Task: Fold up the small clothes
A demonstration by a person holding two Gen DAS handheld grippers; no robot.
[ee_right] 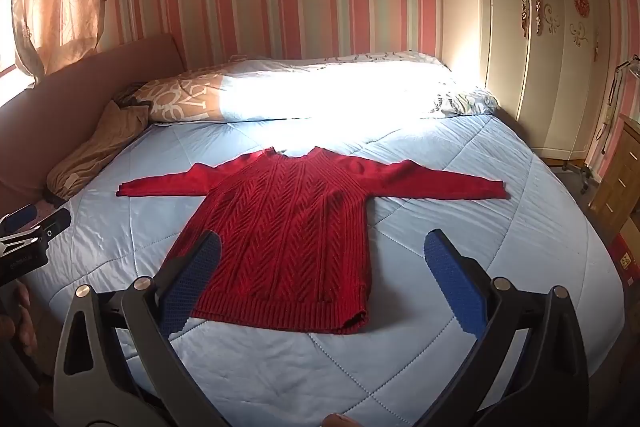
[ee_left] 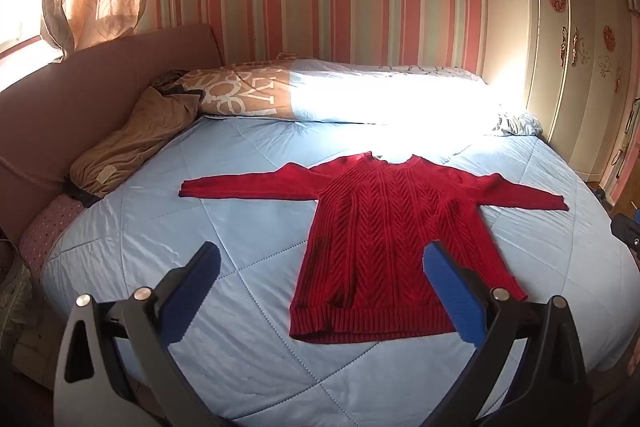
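1. One red sweater (ee_left: 384, 239) lies flat on my bed's blue quilt (ee_left: 200, 227), front up, both sleeves stretched straight out to the sides, neckline toward the pillows (ee_left: 248, 91) and ribbed hem toward me.
2. Only my left view shows the pink dotted cloth (ee_left: 48, 227) at the bed's near left edge, beside the brown bundle (ee_left: 132, 143) against the headboard. It also catches my right gripper (ee_left: 626, 231) as a dark and blue sliver at the far right edge.
3. Only my right view shows the wooden drawer unit (ee_right: 616, 183) past the wardrobe (ee_right: 560, 39), and my left gripper (ee_right: 28, 227) at its left edge, over the quilt's side.
4. My left gripper (ee_left: 322, 259) hovers above the quilt in front of the hem, jaws spread wide and holding nothing; its right blue pad (ee_left: 452, 299) overlaps the sweater's lower right corner in the picture.
5. My right gripper (ee_right: 322, 247) hovers likewise, jaws spread wide and empty, its left pad (ee_right: 192, 283) across the sweater's lower left corner (ee_right: 208, 307).
6. Neither touches the sweater, as far as I can tell.
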